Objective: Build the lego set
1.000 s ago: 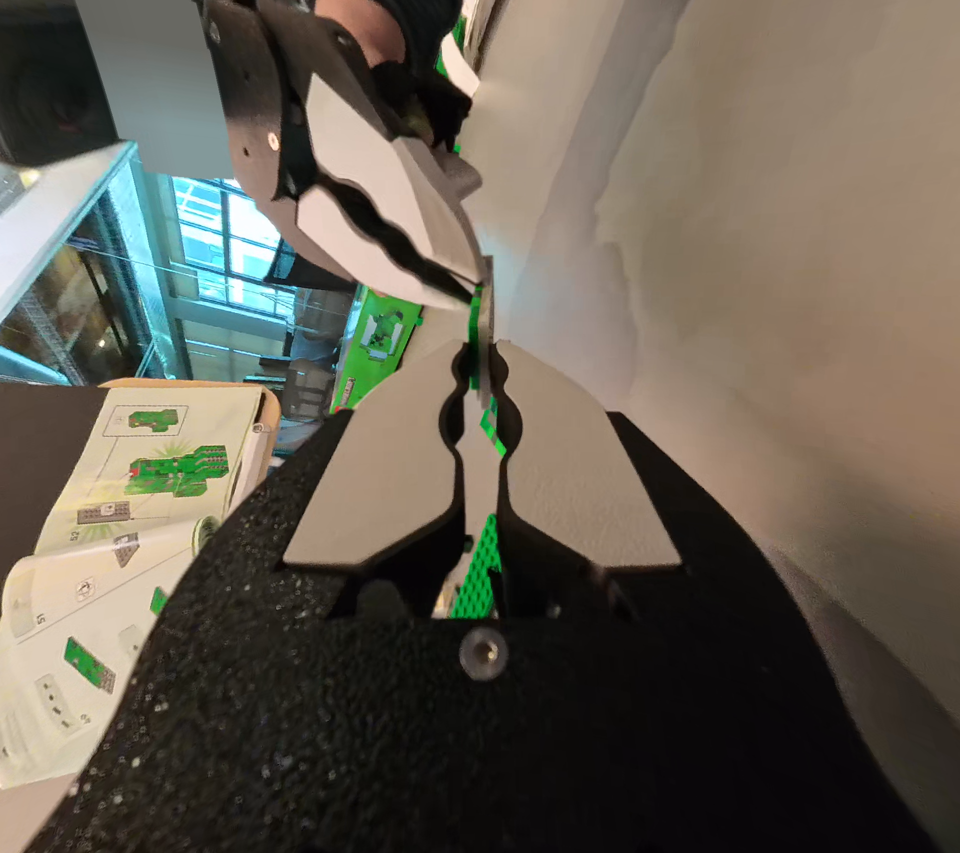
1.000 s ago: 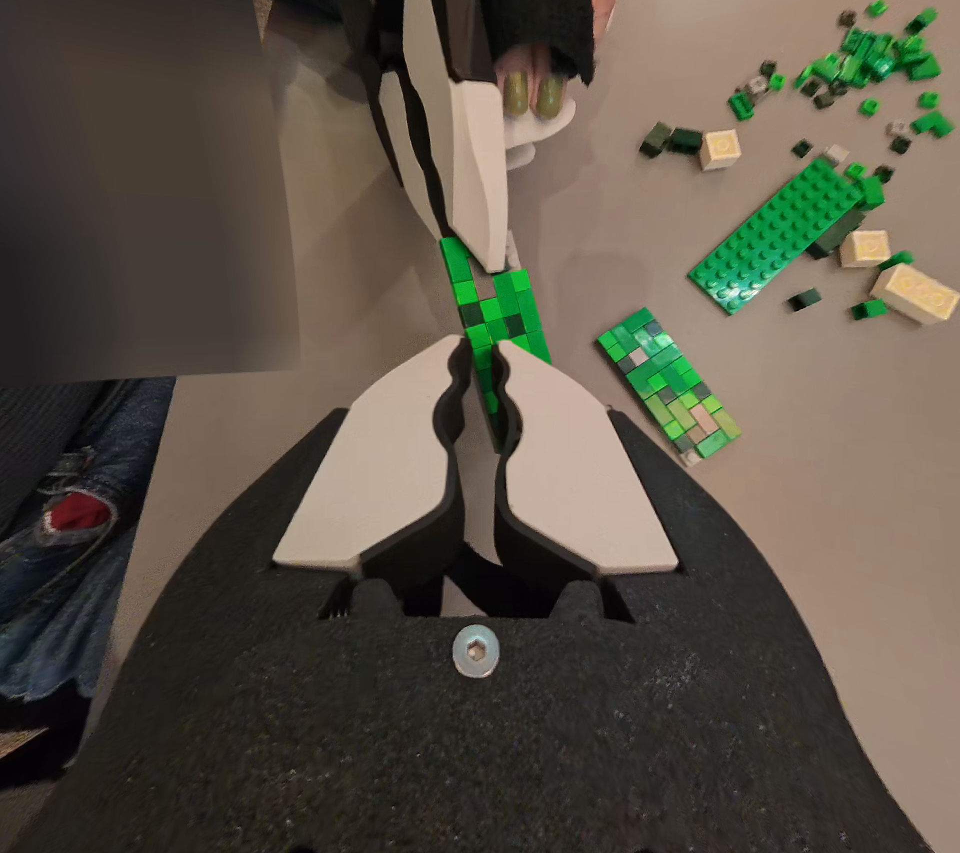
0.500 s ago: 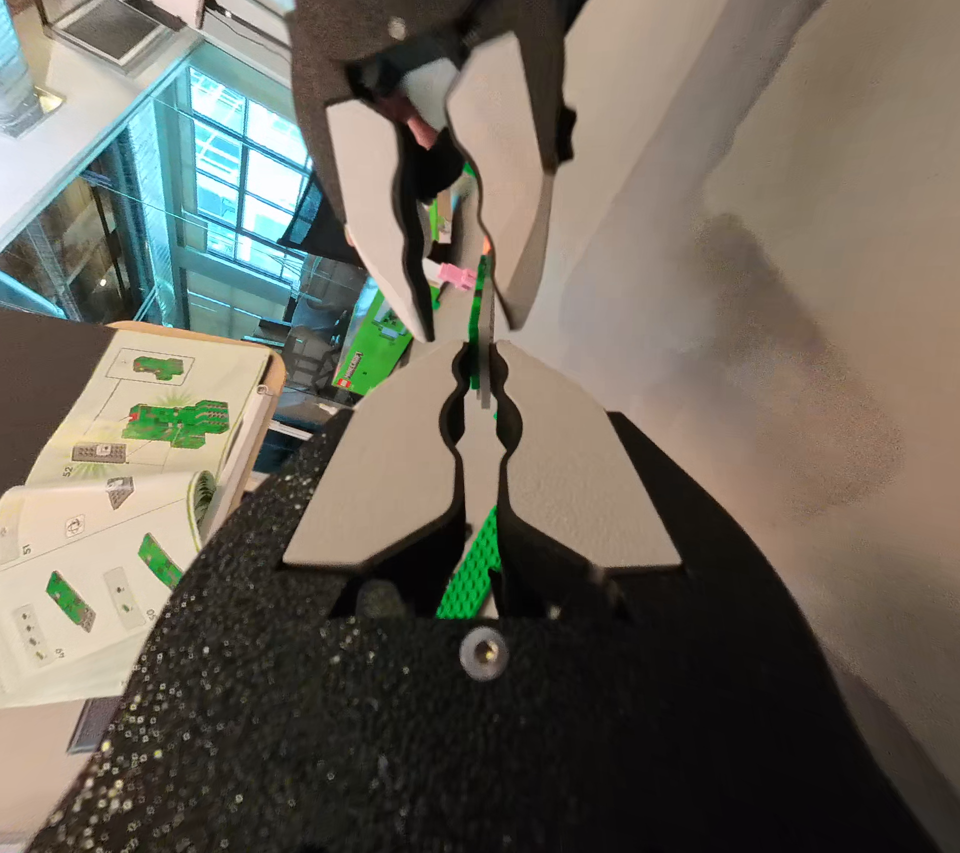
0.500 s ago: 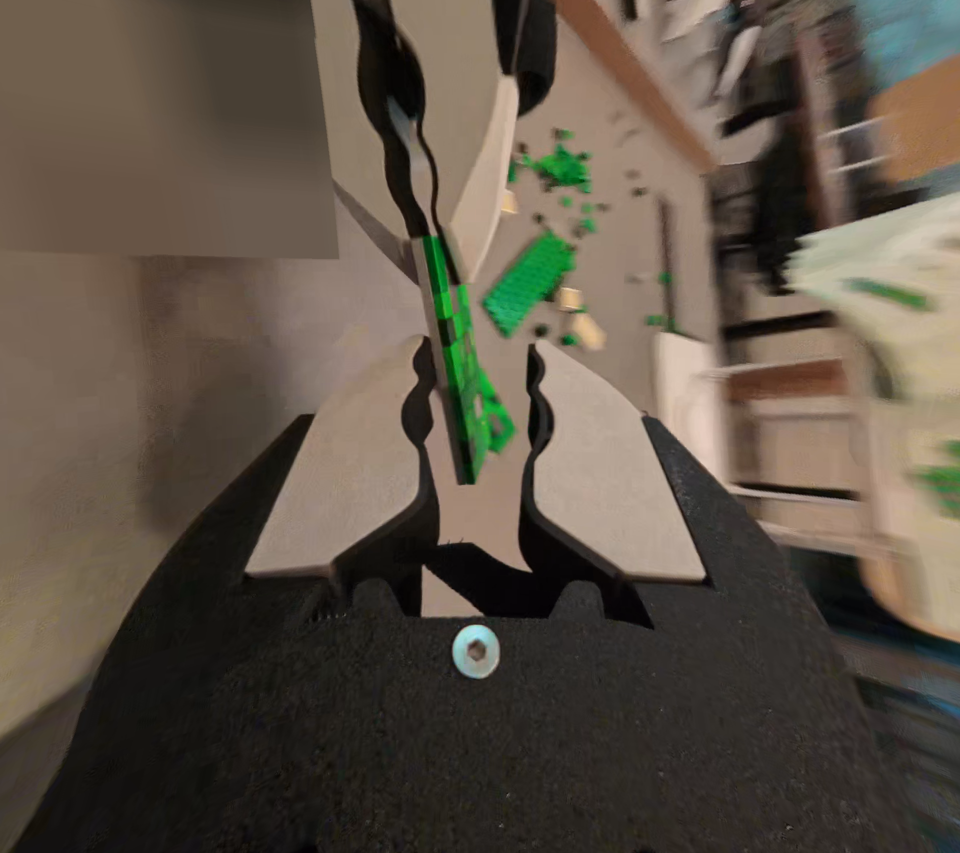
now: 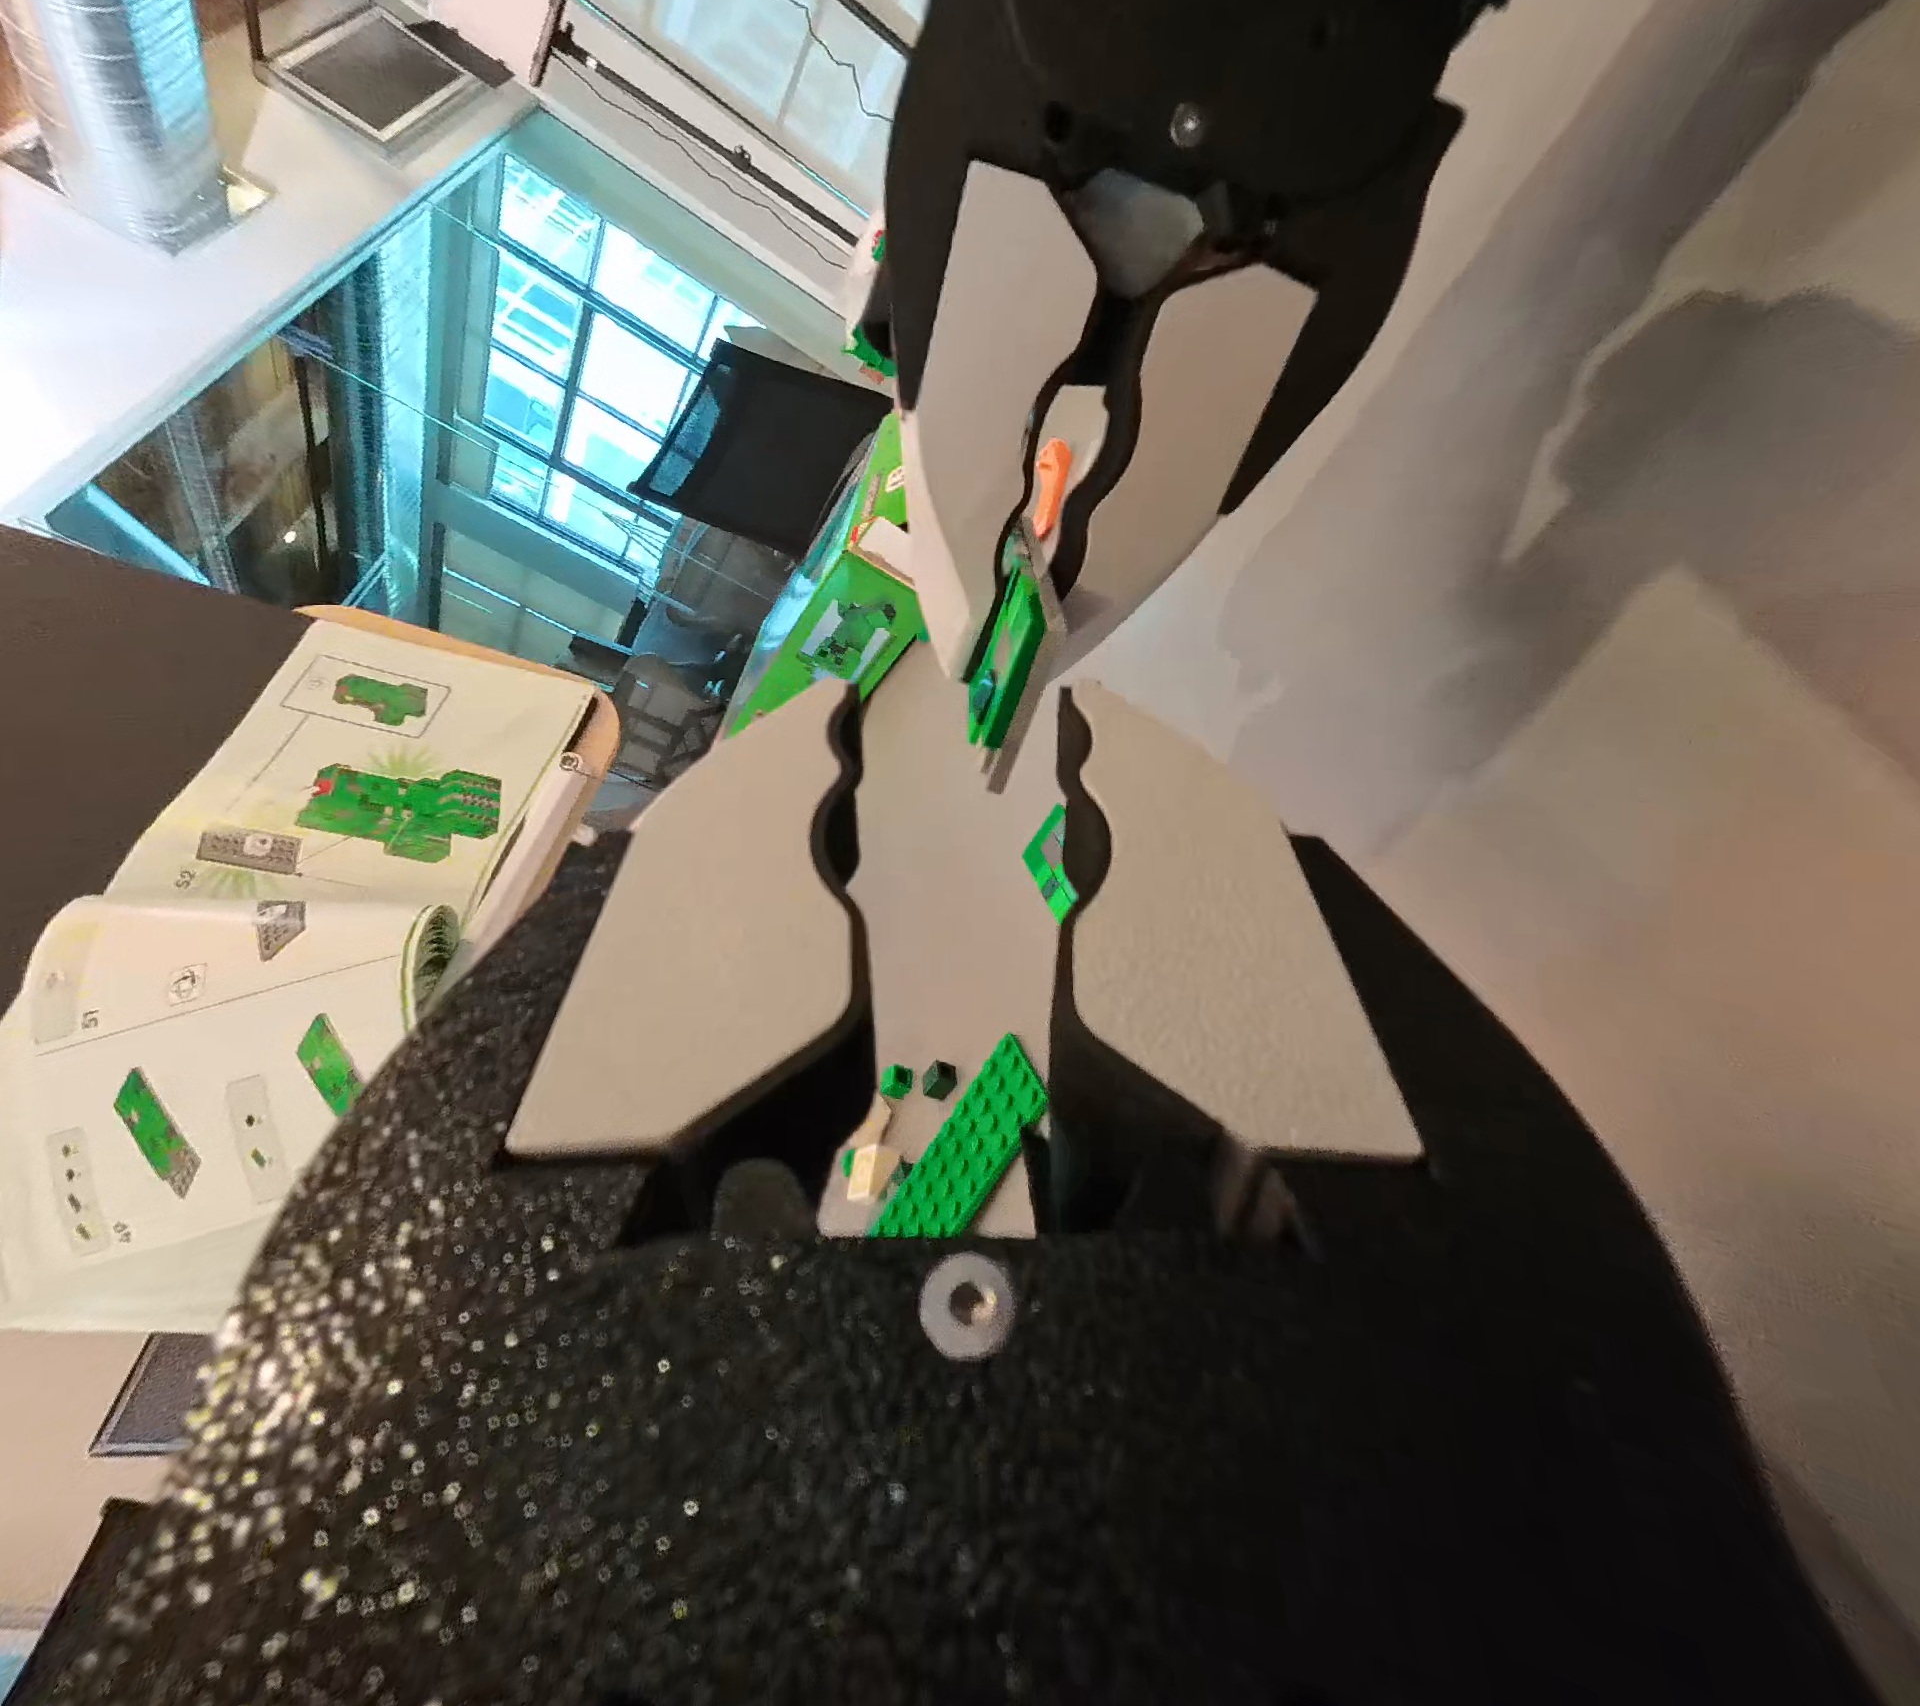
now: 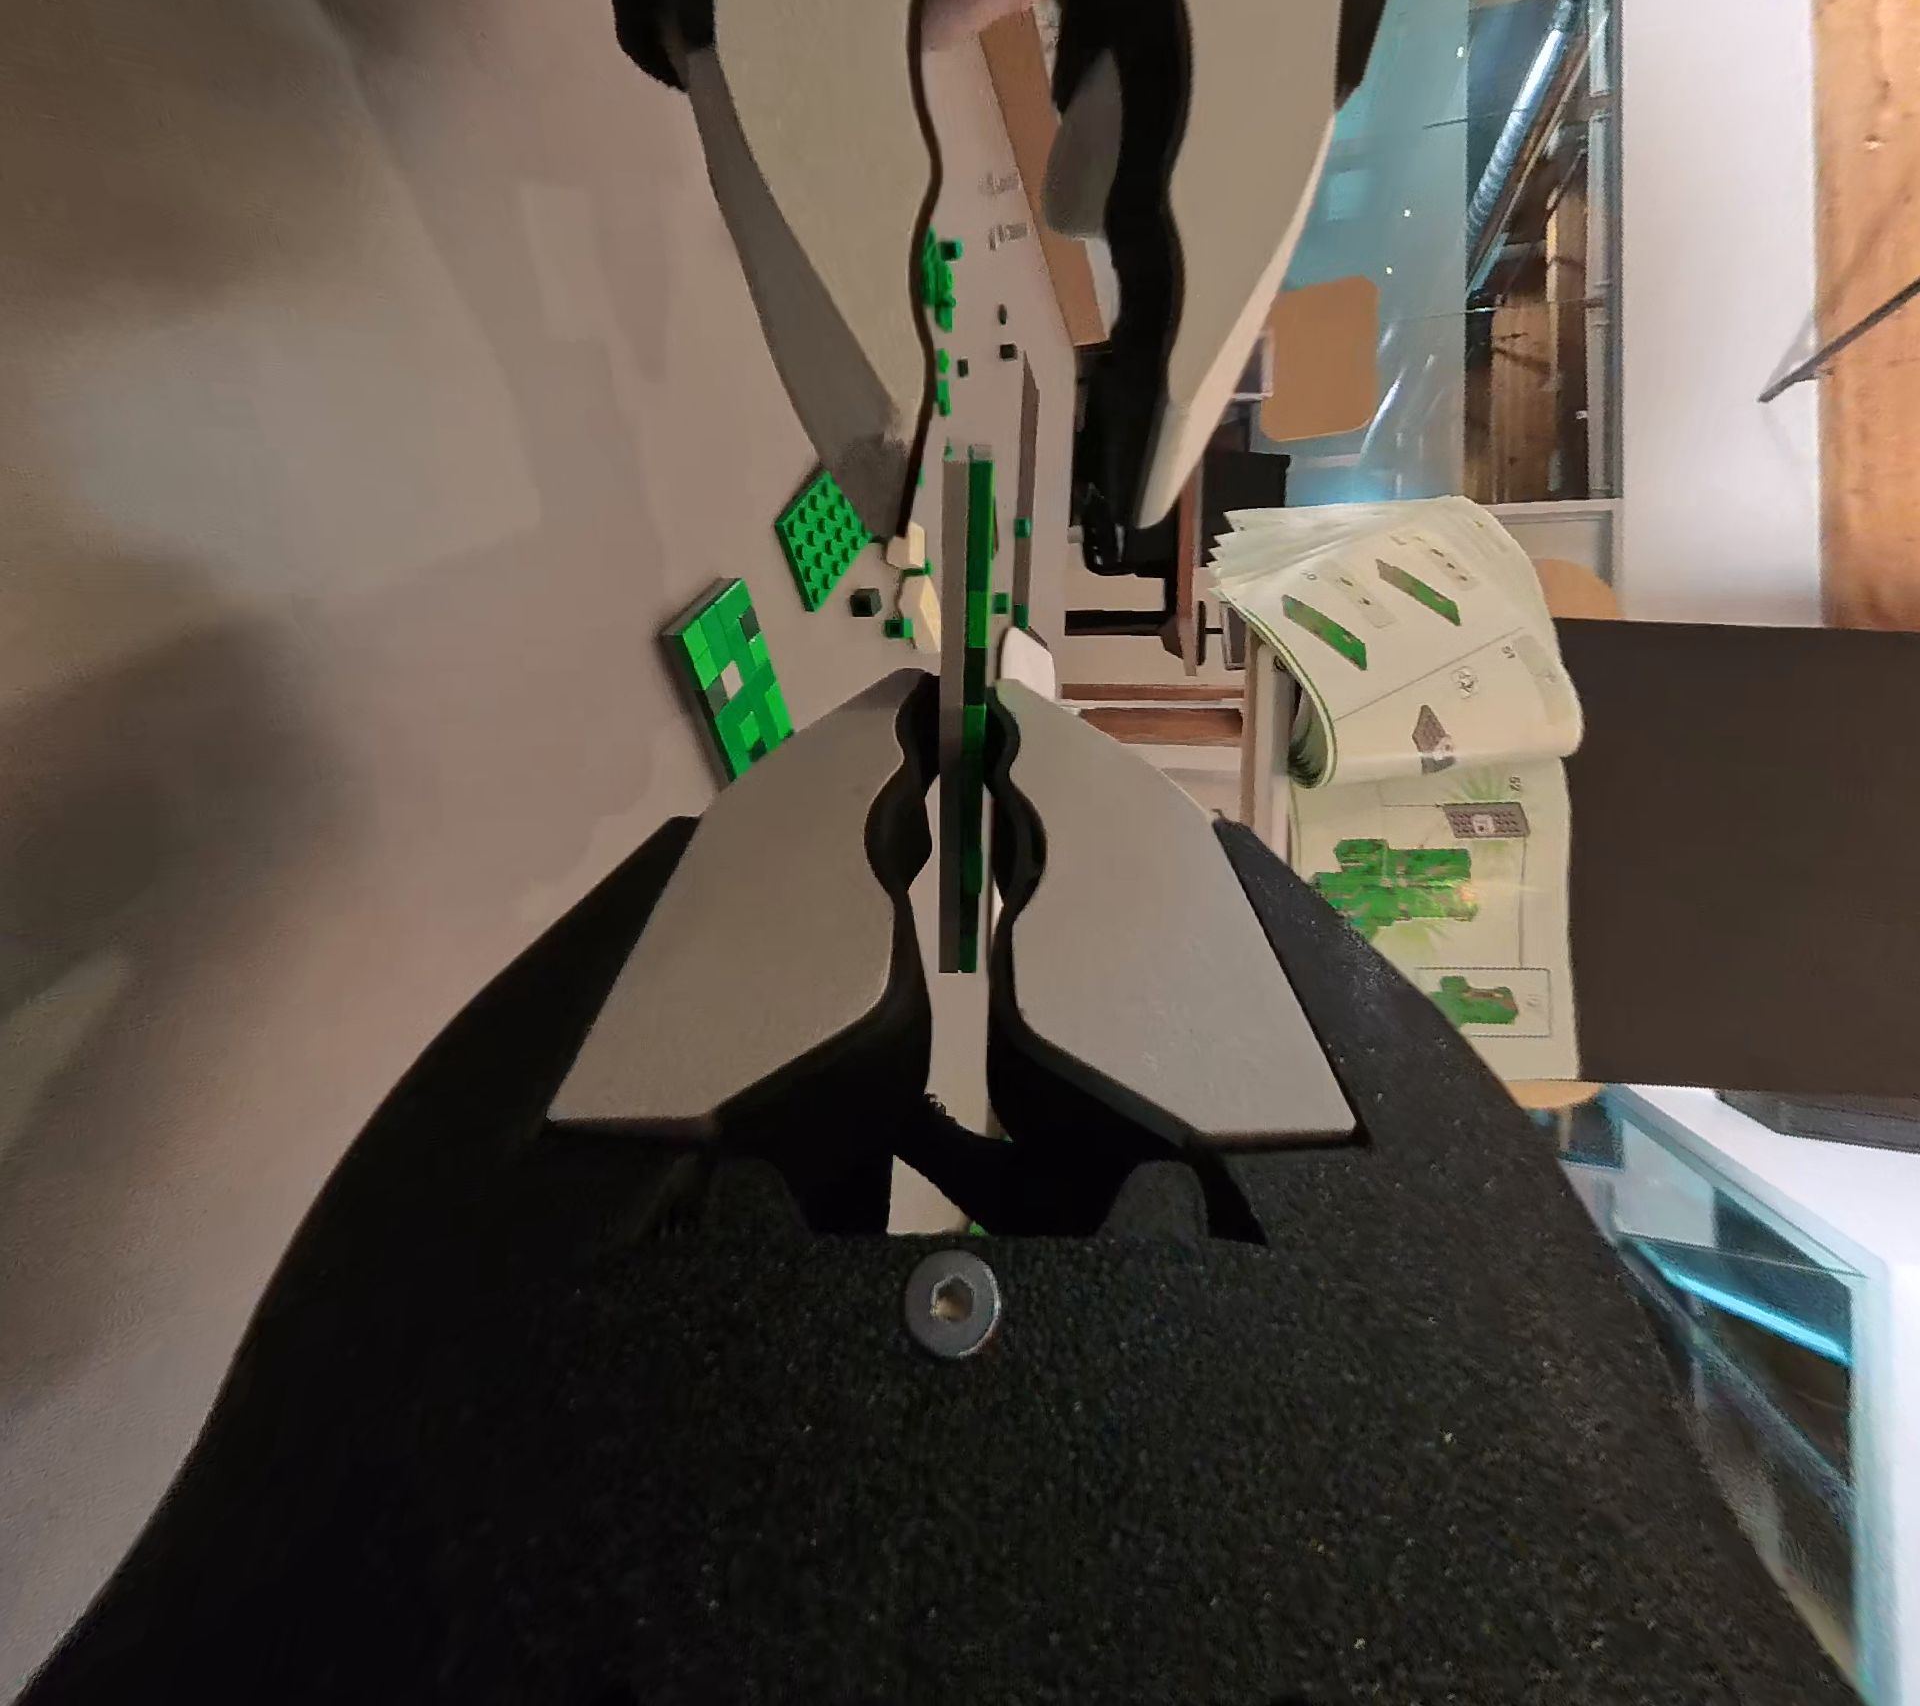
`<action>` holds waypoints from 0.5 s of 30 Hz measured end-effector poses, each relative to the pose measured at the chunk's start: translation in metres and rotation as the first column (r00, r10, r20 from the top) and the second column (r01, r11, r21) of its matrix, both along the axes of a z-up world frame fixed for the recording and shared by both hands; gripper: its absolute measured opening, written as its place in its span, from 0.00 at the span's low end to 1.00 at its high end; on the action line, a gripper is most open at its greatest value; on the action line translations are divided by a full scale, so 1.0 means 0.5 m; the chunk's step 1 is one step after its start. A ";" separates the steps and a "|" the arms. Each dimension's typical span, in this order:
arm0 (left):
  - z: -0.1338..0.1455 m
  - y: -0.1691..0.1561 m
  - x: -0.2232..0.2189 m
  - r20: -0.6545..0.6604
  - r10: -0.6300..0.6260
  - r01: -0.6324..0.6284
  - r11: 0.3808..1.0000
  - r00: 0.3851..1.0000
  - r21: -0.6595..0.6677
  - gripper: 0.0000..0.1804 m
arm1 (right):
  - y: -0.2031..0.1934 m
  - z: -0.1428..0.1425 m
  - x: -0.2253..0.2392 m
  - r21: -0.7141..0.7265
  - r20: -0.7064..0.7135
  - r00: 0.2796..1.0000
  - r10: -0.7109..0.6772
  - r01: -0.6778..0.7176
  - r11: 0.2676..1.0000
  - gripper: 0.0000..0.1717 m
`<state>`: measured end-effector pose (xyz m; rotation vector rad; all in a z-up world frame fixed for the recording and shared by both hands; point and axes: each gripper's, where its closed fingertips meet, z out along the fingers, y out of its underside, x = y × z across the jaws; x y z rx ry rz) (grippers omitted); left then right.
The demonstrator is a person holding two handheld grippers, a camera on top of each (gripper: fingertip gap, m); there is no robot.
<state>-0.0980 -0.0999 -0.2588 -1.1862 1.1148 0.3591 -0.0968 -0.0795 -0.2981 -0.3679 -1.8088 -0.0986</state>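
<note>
The right gripper (image 6: 961,700) clamps a green-and-grey tiled plate (image 6: 964,669) edge-on, long axis along its fingers; the left gripper (image 5: 961,706) gapes empty just beyond the plate's far end, above the table (image 6: 416,409)

Clearance around the grippers

Left gripper (image 5: 961,726) fingers stand apart with an open channel between; the right gripper (image 5: 1013,648) and its clamped green-and-grey plate (image 6: 961,721) block the path directly ahead.
</note>
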 end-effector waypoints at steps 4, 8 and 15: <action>-0.017 -0.004 0.010 -0.072 -0.016 0.016 1.000 0.997 -0.007 0.13 | -0.002 -0.003 0.001 -0.022 0.017 1.000 0.009 -0.009 1.000 0.04; -0.029 -0.005 0.011 -0.116 -0.021 0.019 1.000 0.993 -0.023 0.05 | -0.008 -0.011 0.002 0.019 0.041 0.999 0.028 -0.029 0.999 0.04; -0.046 -0.004 0.007 -0.140 -0.027 0.007 0.989 0.990 -0.145 0.03 | -0.006 -0.039 -0.001 0.048 0.098 0.995 0.032 -0.037 0.998 0.05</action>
